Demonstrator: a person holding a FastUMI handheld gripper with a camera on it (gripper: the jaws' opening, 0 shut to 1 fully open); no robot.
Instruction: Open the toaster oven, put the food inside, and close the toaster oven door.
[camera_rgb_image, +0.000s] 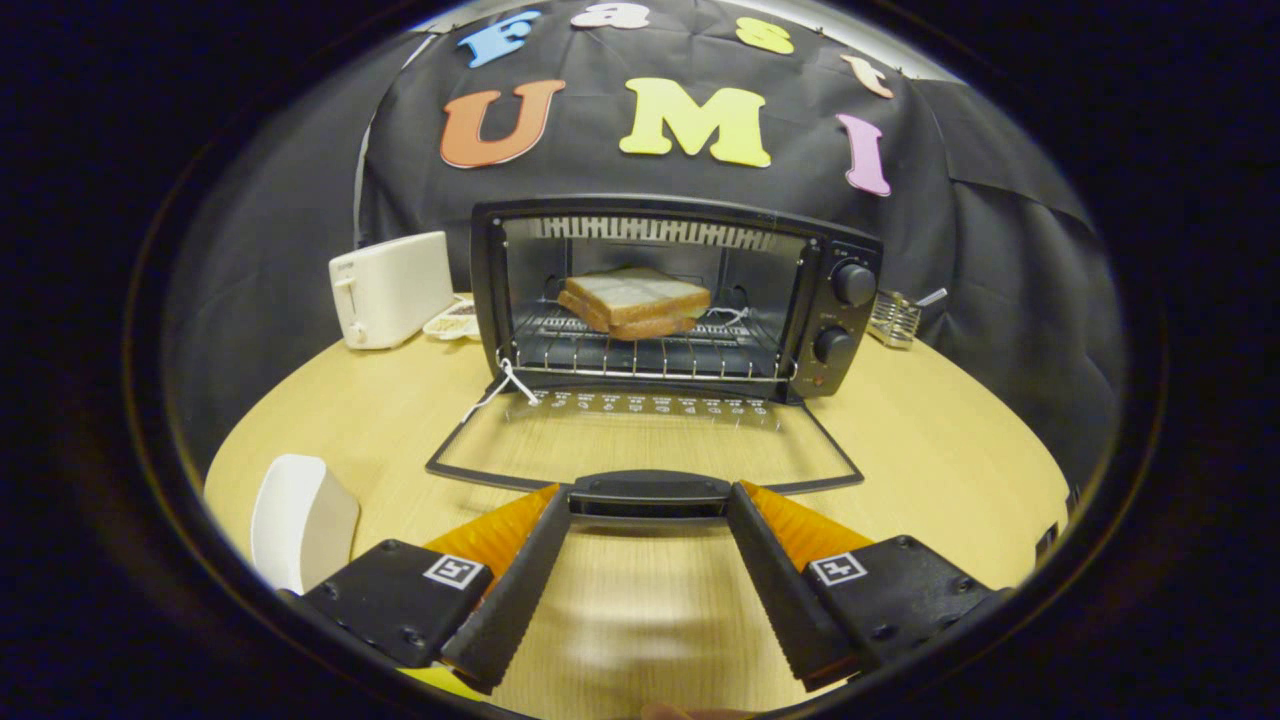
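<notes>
The black toaster oven (848, 330) stands at the back of the round wooden table (930, 460), its glass door (640, 440) folded down flat toward me. Two stacked slices of bread (635, 300) lie on the wire rack (650, 358) inside. The door's black handle (648, 494) sits right between my fingertips, one tip at each end of it. My gripper (650, 503) is spread wide and open, low over the table just in front of the door's edge. Whether the tips touch the handle is unclear.
A white pop-up toaster (390, 290) stands left of the oven, with a small plate (455, 320) behind it. A metal wire holder (893, 320) sits to the oven's right. A white curved object (300, 520) lies beside my left finger. A white string (500, 390) hangs at the door's left hinge.
</notes>
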